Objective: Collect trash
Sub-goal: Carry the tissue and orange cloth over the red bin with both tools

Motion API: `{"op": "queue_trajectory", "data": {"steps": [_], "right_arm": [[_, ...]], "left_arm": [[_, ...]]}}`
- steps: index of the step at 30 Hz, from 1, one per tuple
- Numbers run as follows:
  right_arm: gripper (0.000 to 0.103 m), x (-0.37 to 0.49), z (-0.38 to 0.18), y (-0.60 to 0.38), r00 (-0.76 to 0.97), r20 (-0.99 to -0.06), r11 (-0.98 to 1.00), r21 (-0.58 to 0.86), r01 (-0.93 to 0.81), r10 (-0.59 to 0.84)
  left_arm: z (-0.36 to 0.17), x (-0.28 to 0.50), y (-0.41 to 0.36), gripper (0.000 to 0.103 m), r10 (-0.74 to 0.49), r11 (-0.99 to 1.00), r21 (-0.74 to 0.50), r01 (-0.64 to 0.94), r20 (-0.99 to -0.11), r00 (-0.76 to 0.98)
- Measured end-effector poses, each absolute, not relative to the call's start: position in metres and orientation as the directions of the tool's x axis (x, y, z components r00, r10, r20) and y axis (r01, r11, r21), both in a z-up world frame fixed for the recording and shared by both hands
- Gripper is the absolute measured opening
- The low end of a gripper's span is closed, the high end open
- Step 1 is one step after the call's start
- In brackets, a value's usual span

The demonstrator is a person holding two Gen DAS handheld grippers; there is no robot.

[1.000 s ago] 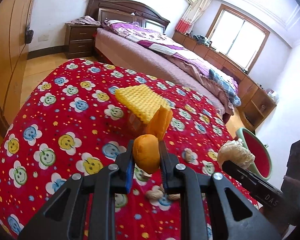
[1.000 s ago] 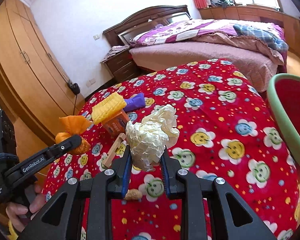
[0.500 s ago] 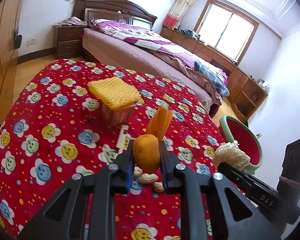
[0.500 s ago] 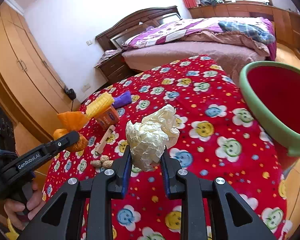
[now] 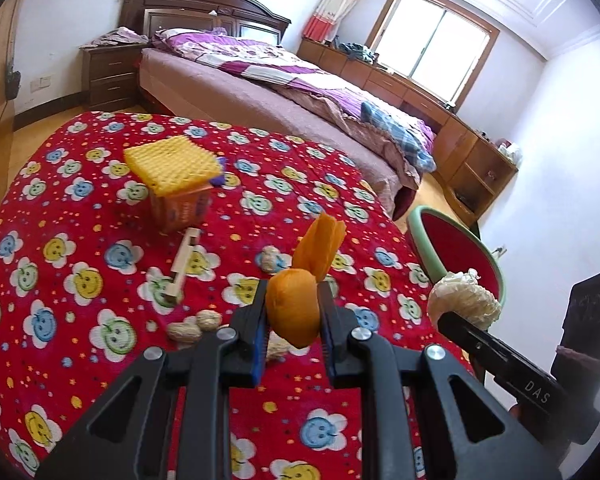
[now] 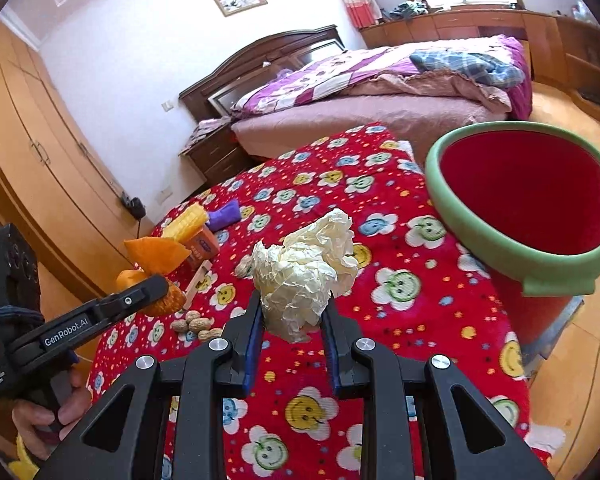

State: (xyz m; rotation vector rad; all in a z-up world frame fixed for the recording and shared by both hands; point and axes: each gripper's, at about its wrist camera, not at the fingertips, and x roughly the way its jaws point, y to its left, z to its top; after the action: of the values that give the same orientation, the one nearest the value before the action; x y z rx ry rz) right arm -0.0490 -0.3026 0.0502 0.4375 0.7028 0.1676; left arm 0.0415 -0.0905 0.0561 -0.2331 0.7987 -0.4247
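Observation:
My left gripper is shut on an orange peel and holds it above the red smiley tablecloth. My right gripper is shut on a crumpled cream paper ball, also above the cloth. The red bin with a green rim stands off the table's right edge, to the right of the paper ball. It shows in the left wrist view beyond the paper ball. The orange peel shows at the left of the right wrist view.
On the table lie peanuts, a wooden stick, an orange box under a yellow sponge cloth, and a purple item. A bed stands behind; wardrobe at left.
Both grippers have moved to the right over the table, toward the red bin, each still holding its item. The bin now looks larger and nearer in the right wrist view.

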Motion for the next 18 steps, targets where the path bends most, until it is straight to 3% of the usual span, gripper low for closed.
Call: {"op": "queue_trajectory", "data": {"steps": [18], "right_arm": [[0.027,-0.063,0.06,-0.366,0.803,-0.575,0.9,0.418,0.123,0.157]], "left_arm": [[0.056,0.056,-0.167,0.022,-0.524,0.847,-0.336,0.413,-0.661,0.538]]}}
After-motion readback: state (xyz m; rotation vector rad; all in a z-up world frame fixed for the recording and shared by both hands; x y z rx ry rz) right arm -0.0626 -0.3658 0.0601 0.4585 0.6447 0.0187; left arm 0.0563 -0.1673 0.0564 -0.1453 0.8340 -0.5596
